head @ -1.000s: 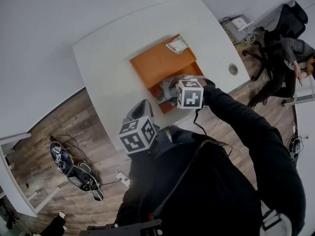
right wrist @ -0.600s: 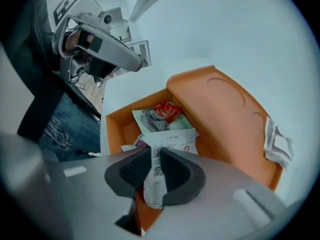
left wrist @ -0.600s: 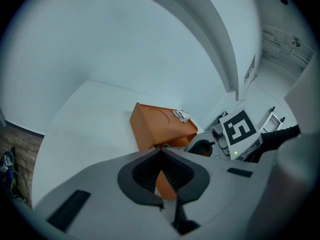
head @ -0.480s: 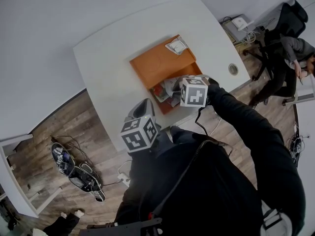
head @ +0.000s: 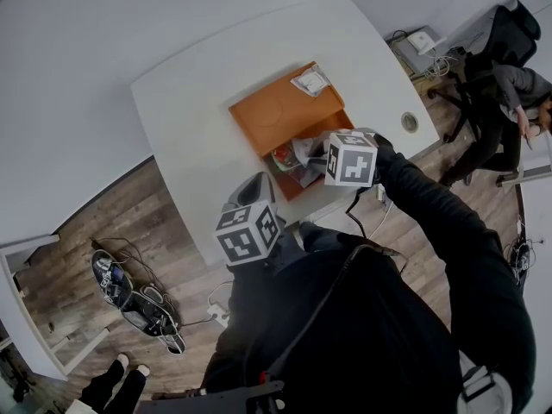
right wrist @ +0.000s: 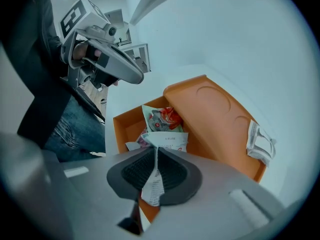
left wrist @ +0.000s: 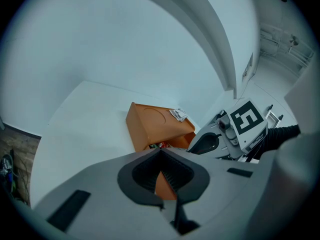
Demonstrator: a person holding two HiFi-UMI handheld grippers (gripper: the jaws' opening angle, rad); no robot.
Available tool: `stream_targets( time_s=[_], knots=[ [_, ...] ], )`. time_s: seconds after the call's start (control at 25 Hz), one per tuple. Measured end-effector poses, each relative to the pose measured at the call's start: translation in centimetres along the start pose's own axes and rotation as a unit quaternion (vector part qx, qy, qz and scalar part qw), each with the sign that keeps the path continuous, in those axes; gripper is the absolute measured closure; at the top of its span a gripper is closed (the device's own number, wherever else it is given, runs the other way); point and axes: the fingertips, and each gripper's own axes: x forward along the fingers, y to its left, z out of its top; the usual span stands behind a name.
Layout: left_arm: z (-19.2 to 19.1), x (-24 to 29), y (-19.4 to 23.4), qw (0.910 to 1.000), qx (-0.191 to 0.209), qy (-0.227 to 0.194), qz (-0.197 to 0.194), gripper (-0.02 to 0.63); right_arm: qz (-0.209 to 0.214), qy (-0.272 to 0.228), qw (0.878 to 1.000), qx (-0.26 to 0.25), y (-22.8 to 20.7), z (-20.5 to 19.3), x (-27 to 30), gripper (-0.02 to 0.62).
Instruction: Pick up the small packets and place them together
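"Head view first: where does the right gripper (head: pixel 321 155) stand?" the first observer asks.

"Over the open compartment of the orange box (head: pixel 280 115), at the end of the box closest to the desk's (head: pixel 198 84) near edge," the second replies. "The left gripper (head: pixel 252 190) hangs at that near edge, closer to the person and short of the box. So the right one is the nearer to every packet."

"And the left gripper view?"

"Its jaws stand together with nothing between them. Only the box's orange wall shows beyond the tips. The box lies straight ahead, and the right gripper shows beside it on the right."

"The right gripper view, then?"

"There the jaws have just been closing, and a white packet (right wrist: pixel 167 140) is pinched between them by one thin edge. Its long axis runs along the jaws, and the free end points down toward the compartment. Directly beneath it lies the heap of packets (right wrist: pixel 162 118), a red-and-green one on top. A lone packet (right wrist: pixel 260 143) rests near the lid's far right corner, beyond the gripper and away from the person."

"Which relation matters next?"

"Probably this one," the second judges. "The held packet is straight above the heap, while the lone packet lies farther along the lid, on the right gripper's side. Bringing them together looks like a forward reach for the right hand, not the left."
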Motion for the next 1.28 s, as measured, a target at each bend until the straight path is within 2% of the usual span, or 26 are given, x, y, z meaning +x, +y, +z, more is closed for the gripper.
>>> stream_targets(
  time_s=[0.36,1.08,1.28],
  knots=[
    [-0.5,-0.1,0.1,1.0,0.001,0.005,0.0,0.607,-0.006,0.001,1.0,-0.008,0.4,-0.3,0.2,0.569],
    [-0.5,0.2,-0.4,0.9999,0.003,0.008,-0.007,0.607,-0.022,-0.02,0.999,-0.017,0.9,-0.2,-3.8,0.568],
    [-0.5,0.2,-0.7,0.9999,0.008,0.011,-0.011,0.607,-0.038,-0.029,0.999,-0.012,0.7,-0.3,-4.8,0.569]
  ],
)
